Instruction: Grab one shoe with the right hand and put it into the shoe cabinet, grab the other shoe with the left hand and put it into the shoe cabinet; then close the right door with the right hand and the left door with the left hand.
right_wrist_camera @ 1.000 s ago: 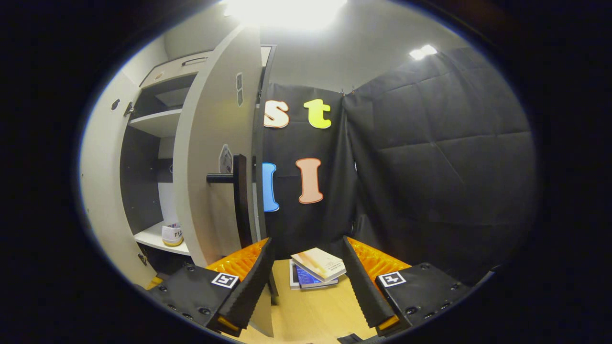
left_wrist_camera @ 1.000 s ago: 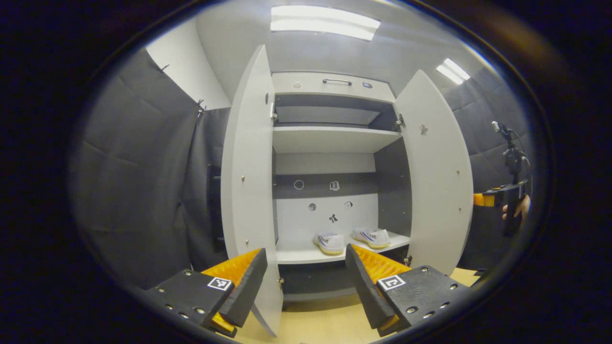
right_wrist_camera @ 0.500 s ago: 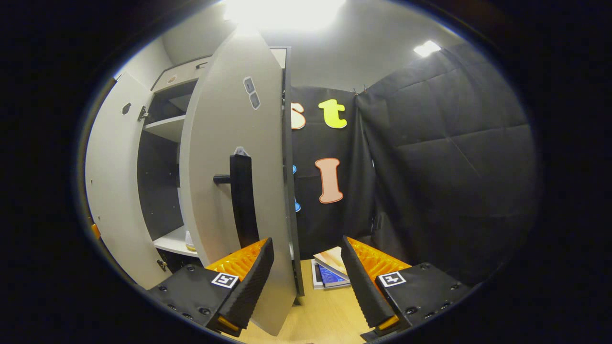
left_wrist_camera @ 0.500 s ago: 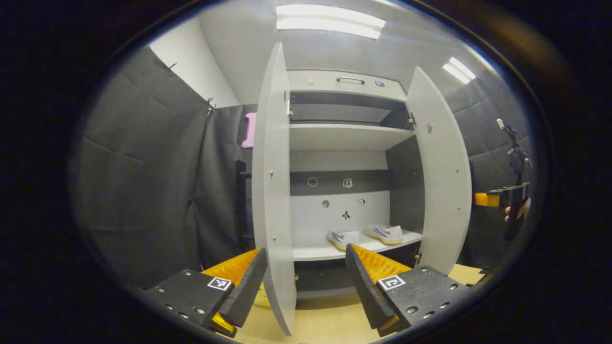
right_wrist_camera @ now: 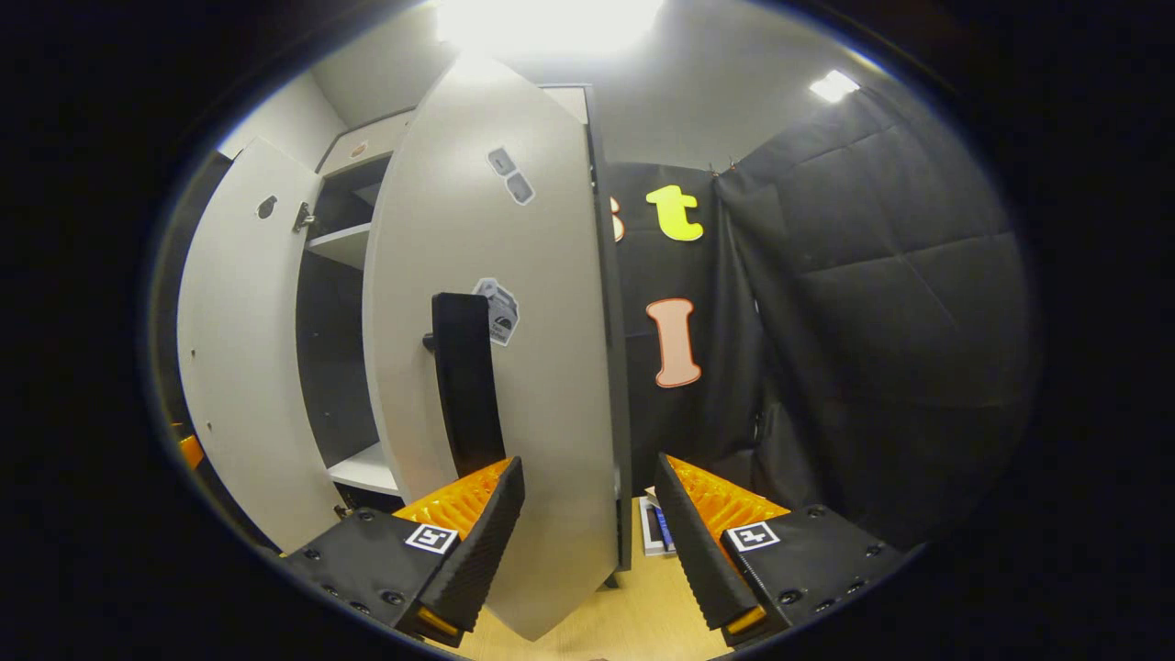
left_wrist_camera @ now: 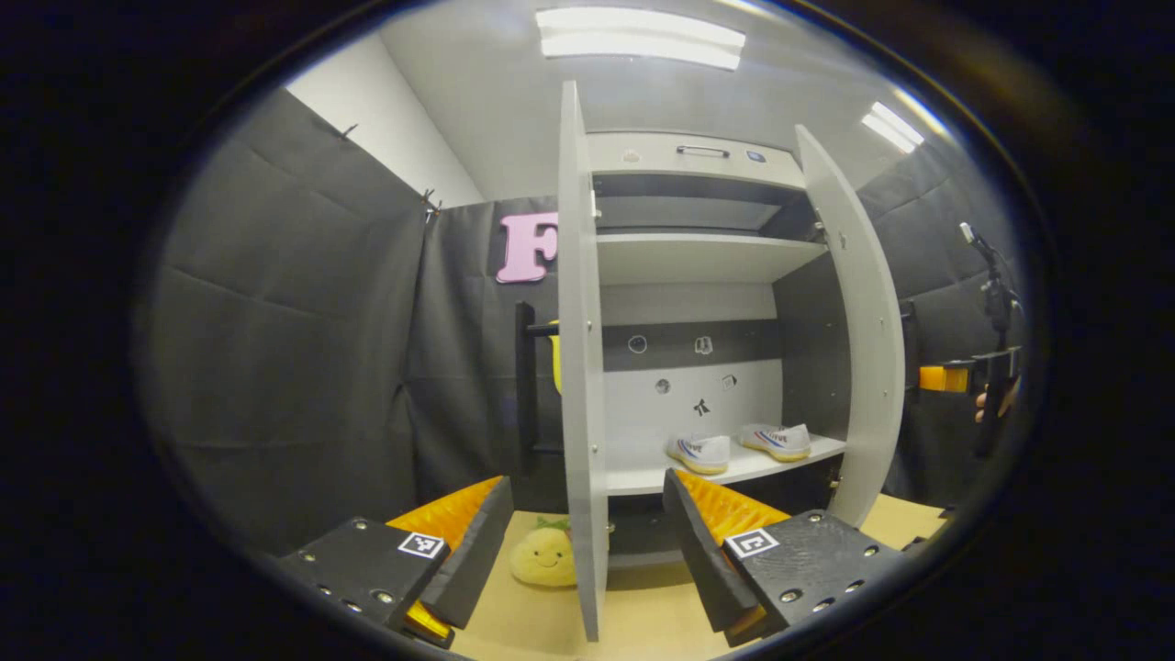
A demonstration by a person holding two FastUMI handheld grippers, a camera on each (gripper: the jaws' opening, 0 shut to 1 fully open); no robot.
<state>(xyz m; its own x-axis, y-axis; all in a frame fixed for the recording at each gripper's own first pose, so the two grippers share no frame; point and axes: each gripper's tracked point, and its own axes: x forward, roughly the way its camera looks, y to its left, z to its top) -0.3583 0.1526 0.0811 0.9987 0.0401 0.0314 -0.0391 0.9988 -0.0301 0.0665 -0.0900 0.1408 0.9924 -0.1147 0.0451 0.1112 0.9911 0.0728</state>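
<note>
White sneakers [left_wrist_camera: 739,448] sit side by side on the shoe cabinet's [left_wrist_camera: 698,266] lower shelf, ahead of your left tongs [left_wrist_camera: 587,551], whose fingers stand apart with the left door's [left_wrist_camera: 578,367] edge between them. Your right tongs [right_wrist_camera: 587,542] gape too, the right door [right_wrist_camera: 514,367] just ahead, its black handle [right_wrist_camera: 464,386] above the left finger.

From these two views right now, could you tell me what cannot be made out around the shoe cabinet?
- Right gripper view: the shoes and lower shelf, hidden behind the right door.
- Right gripper view: books on the floor, mostly covered by that door's edge and the right gripper.
- Left gripper view: plush toy, partly cut by the left door.
- Left gripper view: stickers on the cabinet's back panel, too small.
</note>
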